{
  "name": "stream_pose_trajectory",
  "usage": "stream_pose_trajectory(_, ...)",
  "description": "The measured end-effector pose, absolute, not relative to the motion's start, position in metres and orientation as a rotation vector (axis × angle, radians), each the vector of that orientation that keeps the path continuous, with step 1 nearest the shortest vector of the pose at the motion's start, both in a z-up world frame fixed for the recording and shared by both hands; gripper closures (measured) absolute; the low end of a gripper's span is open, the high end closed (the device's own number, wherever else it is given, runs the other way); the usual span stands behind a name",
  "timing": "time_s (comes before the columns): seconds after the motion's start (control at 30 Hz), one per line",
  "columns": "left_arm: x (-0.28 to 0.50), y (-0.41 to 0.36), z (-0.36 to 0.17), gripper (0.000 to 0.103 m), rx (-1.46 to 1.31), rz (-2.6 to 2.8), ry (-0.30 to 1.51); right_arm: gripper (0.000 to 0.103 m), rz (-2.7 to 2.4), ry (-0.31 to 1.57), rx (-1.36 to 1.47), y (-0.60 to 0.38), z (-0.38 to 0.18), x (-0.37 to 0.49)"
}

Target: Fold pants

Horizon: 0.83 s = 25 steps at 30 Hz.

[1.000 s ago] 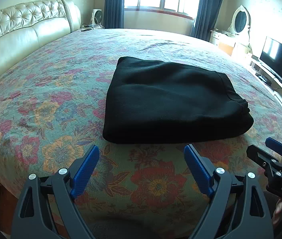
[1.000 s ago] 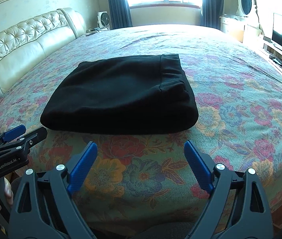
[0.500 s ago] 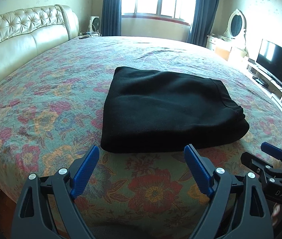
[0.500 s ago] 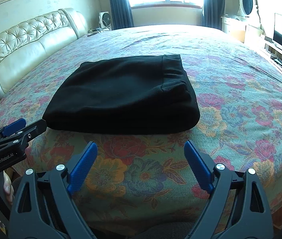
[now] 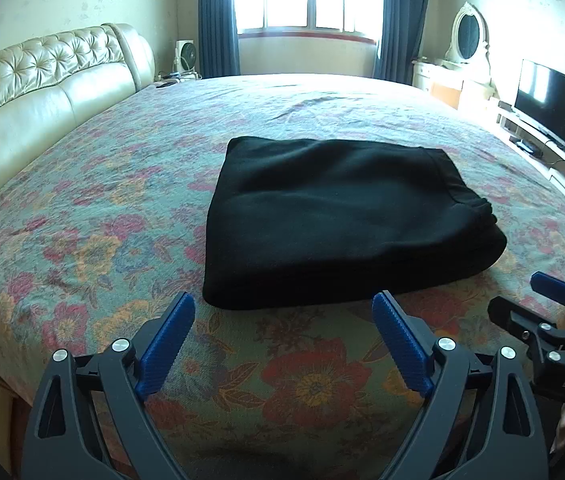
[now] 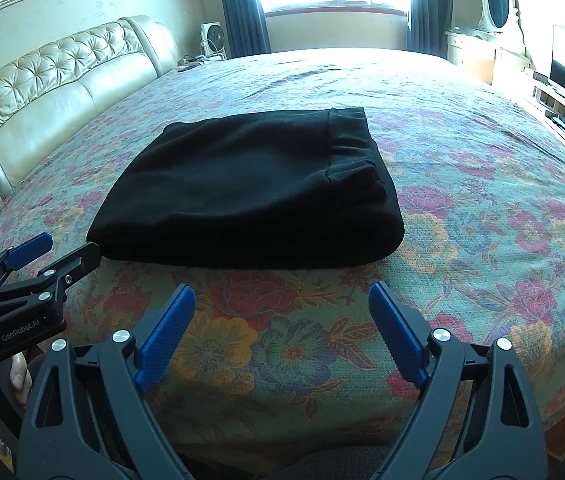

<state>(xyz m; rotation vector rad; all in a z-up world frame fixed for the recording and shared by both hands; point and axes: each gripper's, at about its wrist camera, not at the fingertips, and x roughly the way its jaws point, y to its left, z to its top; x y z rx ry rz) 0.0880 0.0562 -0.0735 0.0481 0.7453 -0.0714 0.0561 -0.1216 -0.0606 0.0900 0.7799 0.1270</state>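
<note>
Black pants [image 5: 342,220] lie folded into a thick rectangle on the floral bedspread [image 5: 102,248]; they also show in the right wrist view [image 6: 250,196], waistband at the right. My left gripper [image 5: 282,320] is open and empty, a short way in front of the pants' near edge. My right gripper [image 6: 280,312] is open and empty, also just short of the near edge. Each gripper shows in the other's view: the right gripper at the far right [image 5: 538,304], the left gripper at the far left [image 6: 54,256].
A cream tufted headboard [image 5: 42,92] runs along the left. A window with dark curtains [image 5: 310,4] is at the back. A dresser with an oval mirror [image 5: 468,36] and a TV [image 5: 554,108] stand on the right. The bed's near edge is below the grippers.
Both grippers have drawn back and tilted up a little, so the pants sit lower and farther off in both views. The pants have not moved. Both grippers stay open.
</note>
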Motion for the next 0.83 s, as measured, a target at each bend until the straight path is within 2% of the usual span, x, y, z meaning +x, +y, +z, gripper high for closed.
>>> stream_pose_trajectory(0.1, 0.09, 0.054, -0.08, 0.014, 0.09, -0.012, 0.795, 0.014, 0.127, 0.78, 0.089, -0.121, -0.06, 0.056)
stream_pose_trajectory(0.53, 0.082, 0.056, -0.068, 0.014, 0.064, -0.085, 0.707, 0.014, 0.127, 0.784, 0.096, -0.122, -0.062, 0.056)
stream_pose_trajectory(0.83, 0.085, 0.059, -0.067, 0.014, -0.022, -0.109, 0.74, 0.014, 0.126, 0.783, 0.108, -0.125, -0.062, 0.056)
